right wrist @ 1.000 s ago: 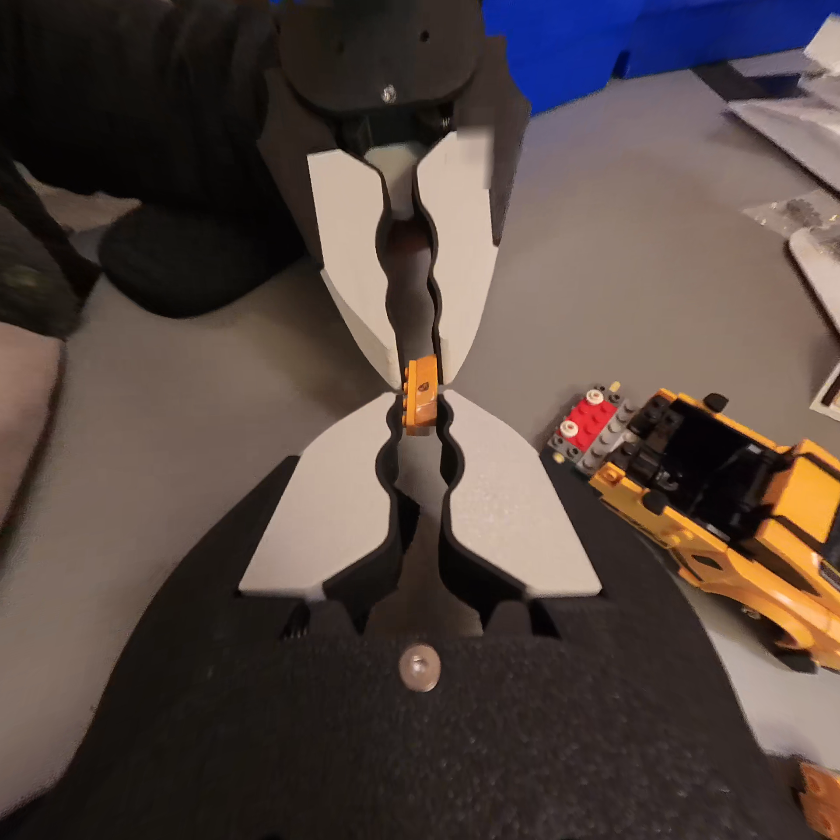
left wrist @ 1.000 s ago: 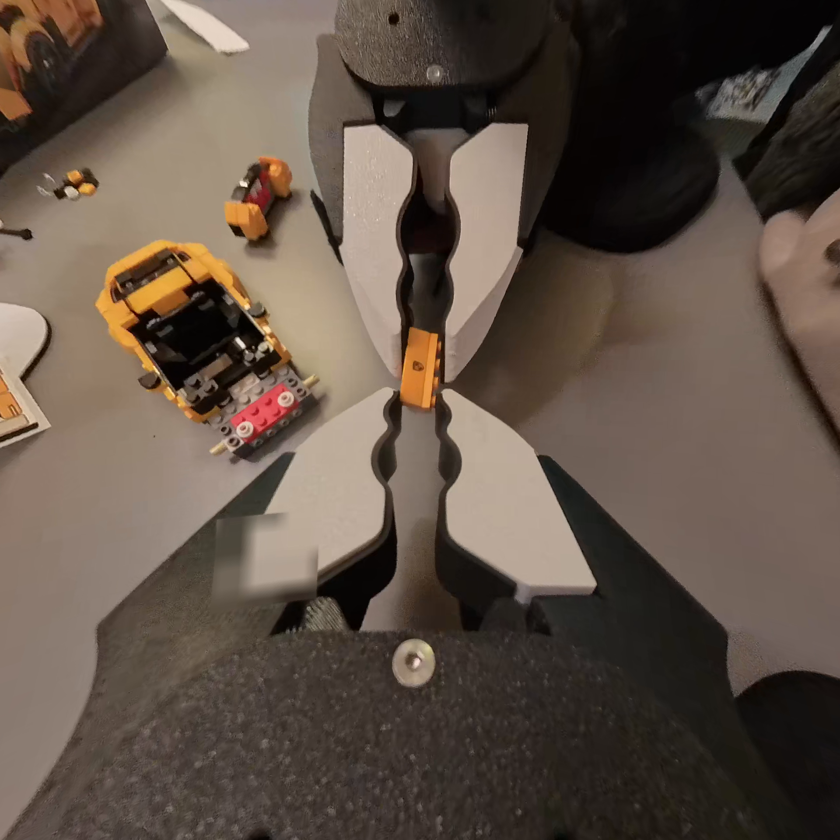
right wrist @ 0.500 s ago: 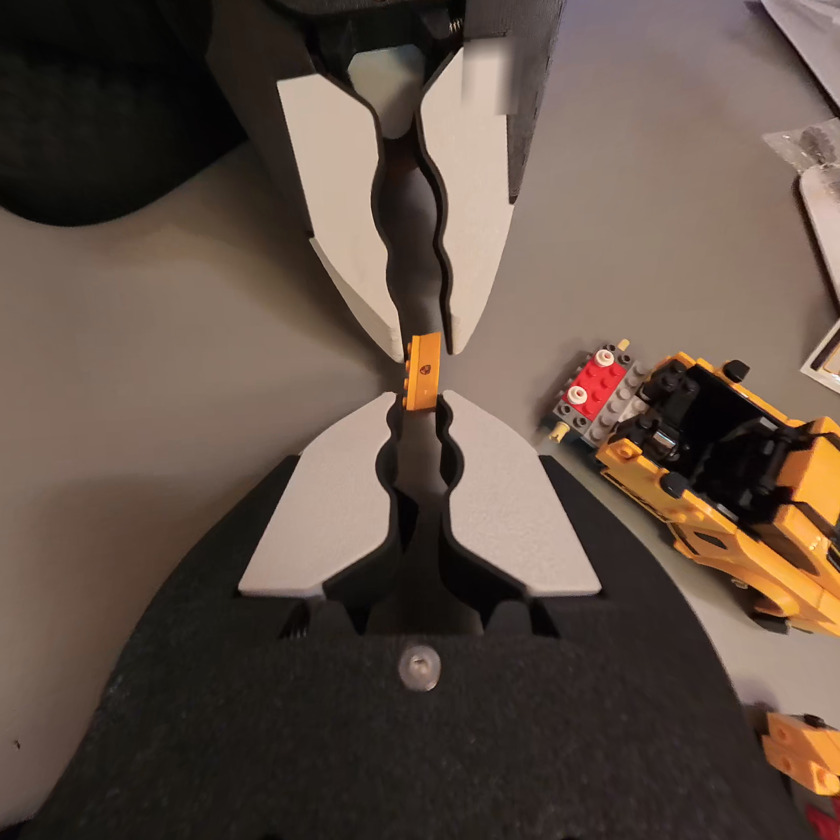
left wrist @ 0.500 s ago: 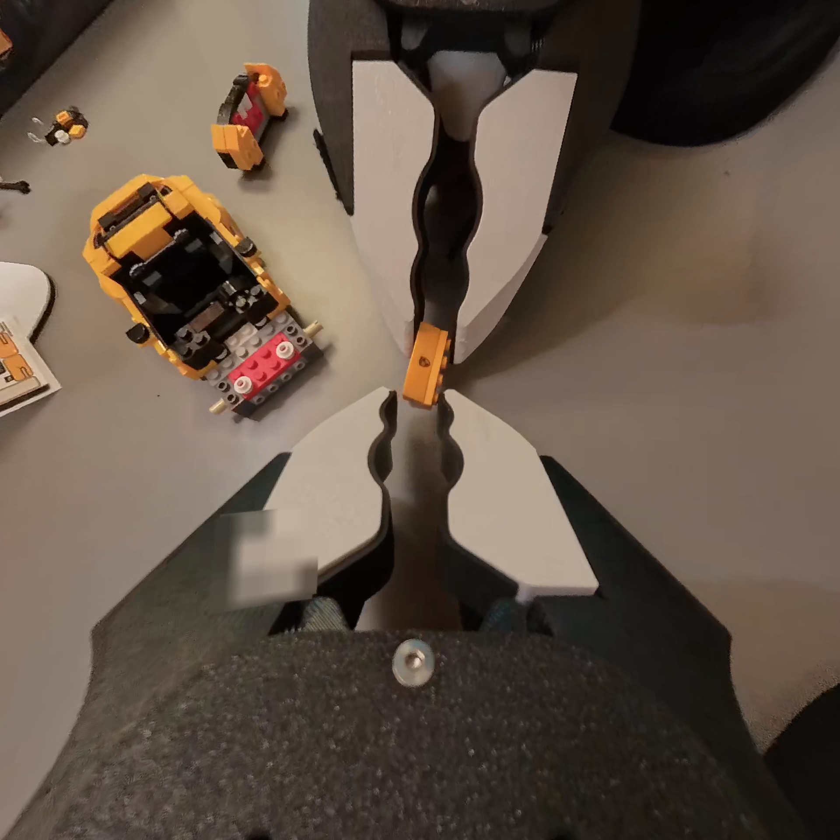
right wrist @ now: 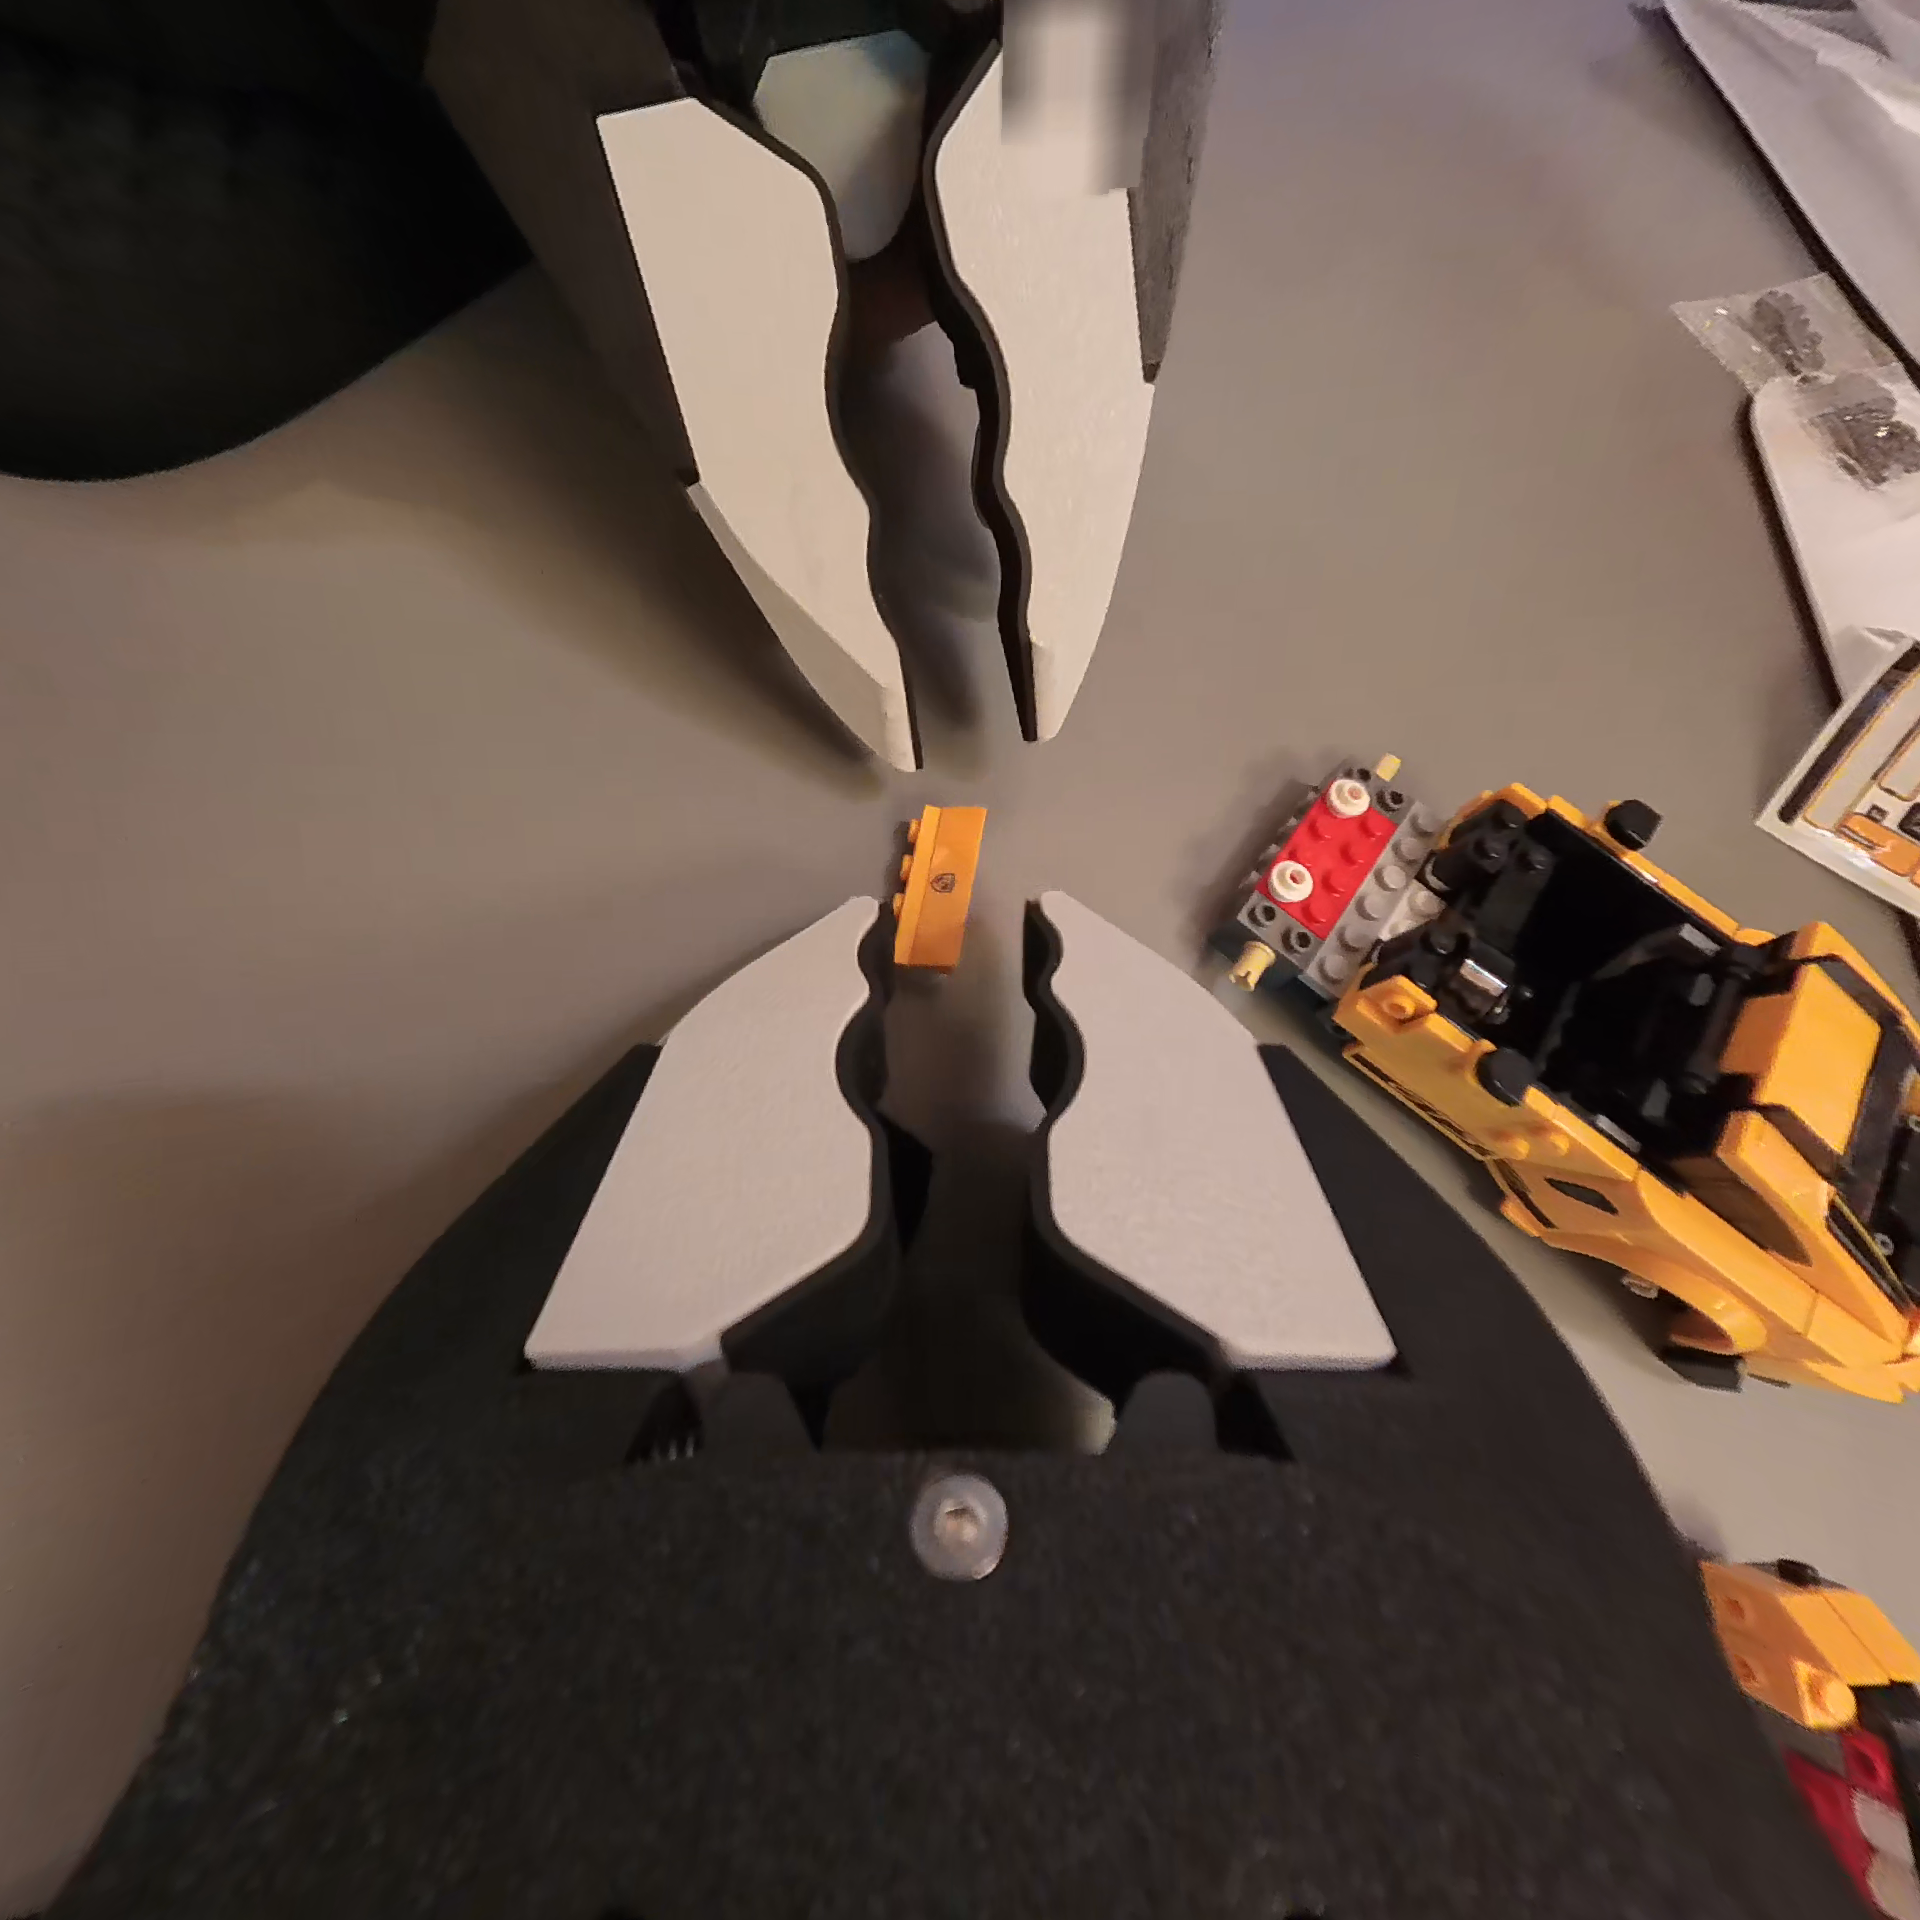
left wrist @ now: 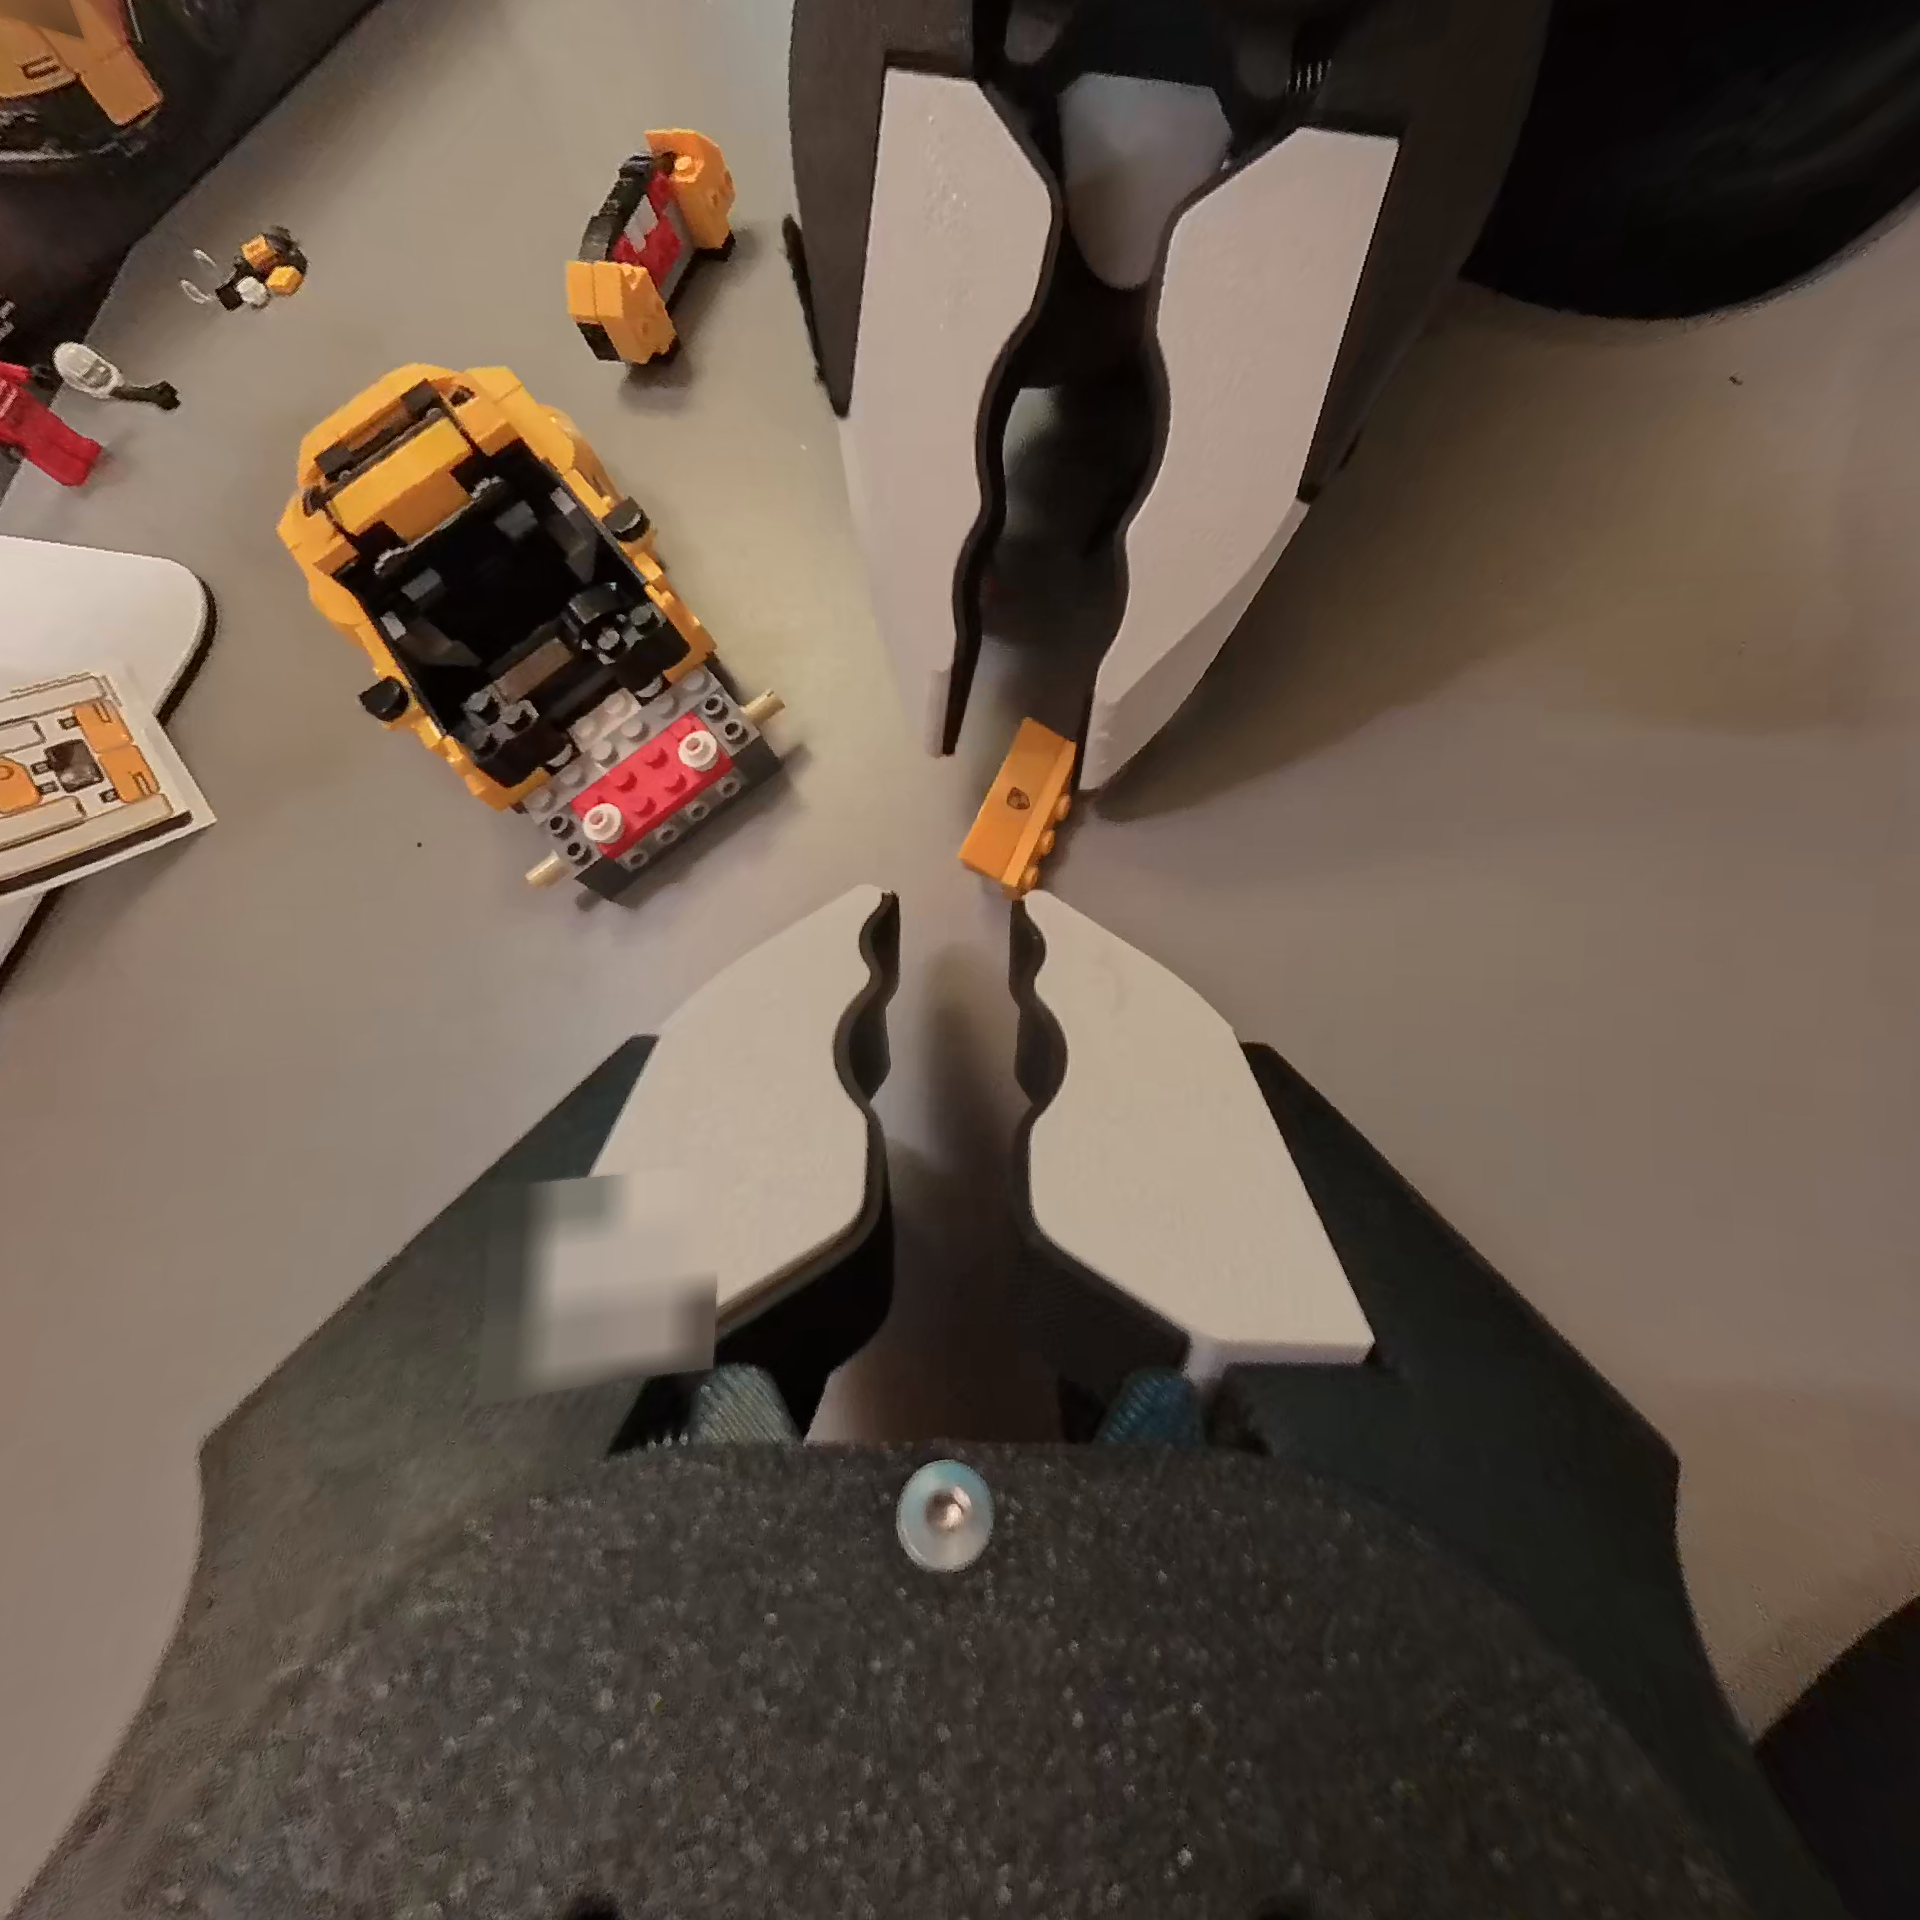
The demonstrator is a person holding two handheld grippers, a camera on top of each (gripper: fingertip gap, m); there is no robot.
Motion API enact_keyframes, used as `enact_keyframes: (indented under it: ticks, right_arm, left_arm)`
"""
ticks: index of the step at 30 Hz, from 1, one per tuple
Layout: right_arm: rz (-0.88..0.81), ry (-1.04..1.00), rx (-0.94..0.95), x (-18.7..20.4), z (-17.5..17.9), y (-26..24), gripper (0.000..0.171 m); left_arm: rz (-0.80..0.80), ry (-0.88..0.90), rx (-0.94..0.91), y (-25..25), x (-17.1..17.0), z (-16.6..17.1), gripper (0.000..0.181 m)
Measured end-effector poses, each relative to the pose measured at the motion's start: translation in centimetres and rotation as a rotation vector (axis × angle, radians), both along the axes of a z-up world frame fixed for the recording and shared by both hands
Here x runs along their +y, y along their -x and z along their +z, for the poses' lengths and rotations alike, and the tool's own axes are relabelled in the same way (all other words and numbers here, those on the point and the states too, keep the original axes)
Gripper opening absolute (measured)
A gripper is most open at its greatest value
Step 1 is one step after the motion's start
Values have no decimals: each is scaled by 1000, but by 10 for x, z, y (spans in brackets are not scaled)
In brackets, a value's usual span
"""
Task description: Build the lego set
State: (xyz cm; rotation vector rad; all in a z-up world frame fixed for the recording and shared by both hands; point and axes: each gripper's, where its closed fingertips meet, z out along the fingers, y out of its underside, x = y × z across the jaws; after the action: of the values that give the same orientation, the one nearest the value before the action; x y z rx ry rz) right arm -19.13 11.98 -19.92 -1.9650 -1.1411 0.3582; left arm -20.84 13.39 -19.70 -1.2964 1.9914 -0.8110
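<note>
A small orange brick piece [left wrist: 1016,805] is between the two grippers, which face each other tip to tip above the grey table [left wrist: 1507,831]. My left gripper [left wrist: 954,902] is open and empty, just short of the piece. My right gripper [right wrist: 956,902] is open, and the piece [right wrist: 935,899] leans against the inner side of one of its fingers. I cannot tell whether the piece rests on the table. The part-built orange and black car [left wrist: 488,603] lies to the left in the left wrist view and to the right in the right wrist view [right wrist: 1558,1039].
An orange, red and black sub-assembly [left wrist: 649,265] lies beyond the car. Small loose parts [left wrist: 260,272], a red piece [left wrist: 42,436], a sticker sheet [left wrist: 83,769] and the set's box [left wrist: 104,83] are at the left. Bags of parts [right wrist: 1829,384] are at the right wrist view's far right. Less than 4 cm separates the two grippers' tips.
Both grippers were shut on the orange piece a second ago. The left one let go and drew back, then the right jaws opened. The piece now tilts against one right finger.
</note>
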Motion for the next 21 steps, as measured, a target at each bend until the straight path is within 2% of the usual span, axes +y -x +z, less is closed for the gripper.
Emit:
enact_keyframes:
  ticks: [6,8,10,13,18,19,21]
  right_arm:
    - [-24,-14,33,1,5,-8,24]
    - [-27,-20,43,1,7,-8,24]
    - [-41,-36,57,3,10,-8,25]
    - [-77,-89,118,8,25,-11,27]
    - [-196,-268,285,18,72,-26,28]
    - [-232,-316,311,20,83,-33,24]
    - [-343,-405,345,24,102,-52,5]
  left_arm:
    - [26,11,-39,0,5,6,17]
    - [30,31,-57,2,4,11,8]
    - [57,32,-123,1,9,24,0]
    - [125,54,-255,1,19,52,0]
    - [260,24,-477,5,34,97,0]
    - [284,22,-512,7,36,104,0]
    - [334,7,-566,11,41,113,0]
